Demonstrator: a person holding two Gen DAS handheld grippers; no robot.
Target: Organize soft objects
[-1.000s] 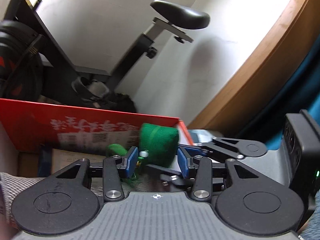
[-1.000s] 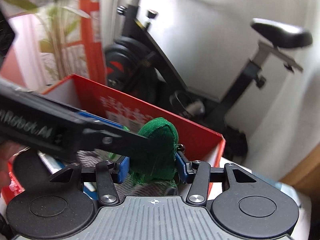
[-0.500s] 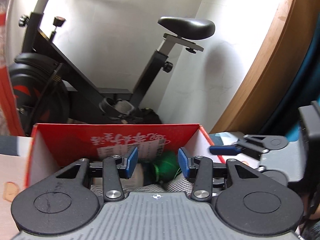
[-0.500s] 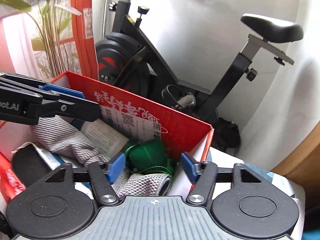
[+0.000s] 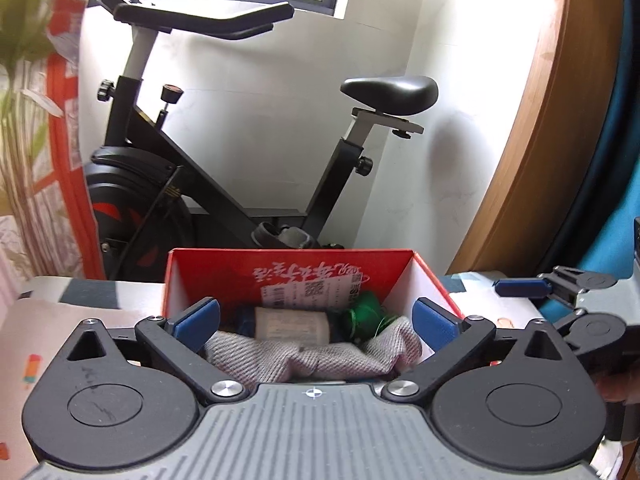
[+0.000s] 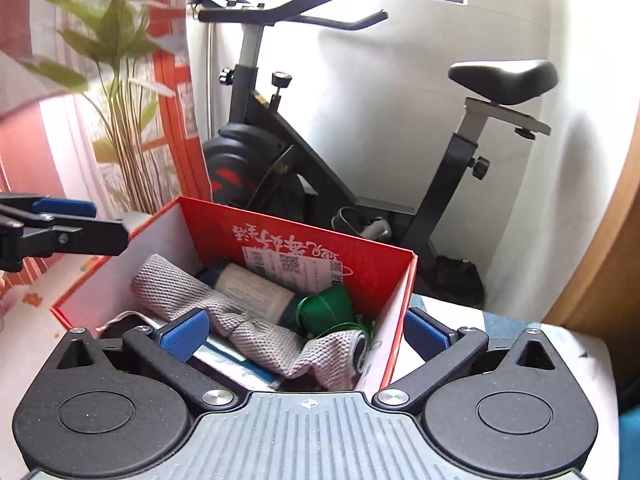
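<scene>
A green soft pouch [image 6: 326,308] lies inside the red cardboard box [image 6: 304,236], against its far right corner, beside a grey knitted cloth [image 6: 256,336] and a rolled item with a paper label [image 6: 252,290]. The left wrist view shows the same pouch [image 5: 364,316], cloth [image 5: 316,354] and box [image 5: 280,270]. My left gripper [image 5: 316,318] is open and empty, pulled back above the box's near edge. My right gripper [image 6: 306,332] is open and empty, over the box's near right side. The left gripper's fingers [image 6: 64,220] show at the left of the right wrist view.
A black exercise bike [image 5: 224,184] stands against the white wall behind the box. A plant [image 6: 116,92] and red-patterned curtain are at the left. A wooden frame [image 5: 540,120] curves at the right. The box sits on a patterned cloth surface [image 5: 76,300].
My right gripper let go of the green pouch, which now lies in the box. Both grippers opened wide and drew back and up from the box.
</scene>
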